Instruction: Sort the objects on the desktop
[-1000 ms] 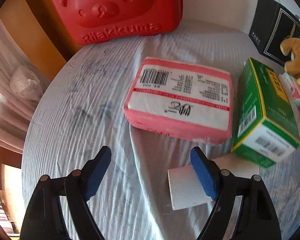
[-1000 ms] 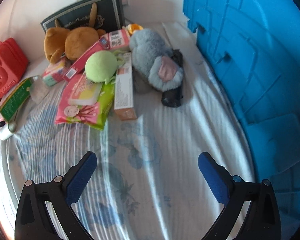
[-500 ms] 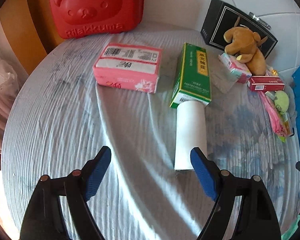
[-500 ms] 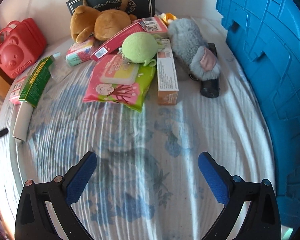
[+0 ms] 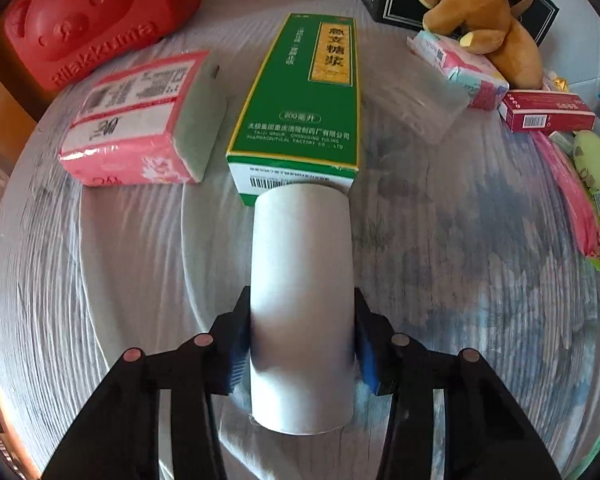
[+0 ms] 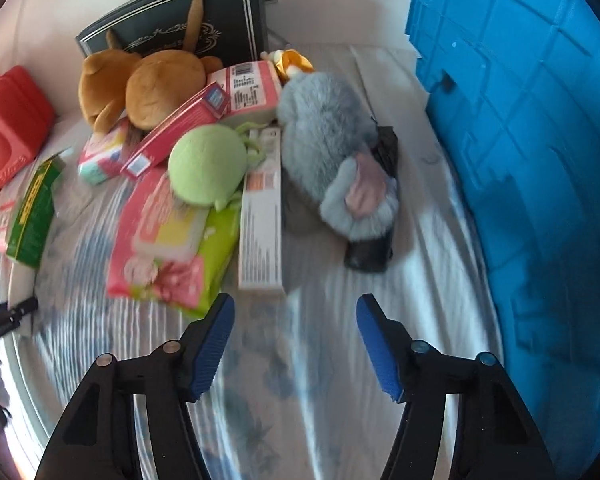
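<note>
White and smooth, a paper roll [image 5: 302, 300] lies on the striped worktop [image 5: 100, 280] between the closing jaws of the left gripper [image 5: 302, 344], pads touching its sides, its far end meeting a green carton [image 5: 300, 100]. The right gripper [image 6: 296, 344] is closing on nothing beside a blue plastic crate [image 6: 540, 160].

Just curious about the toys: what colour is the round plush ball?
Light green ball, clearest in the right wrist view.
</note>
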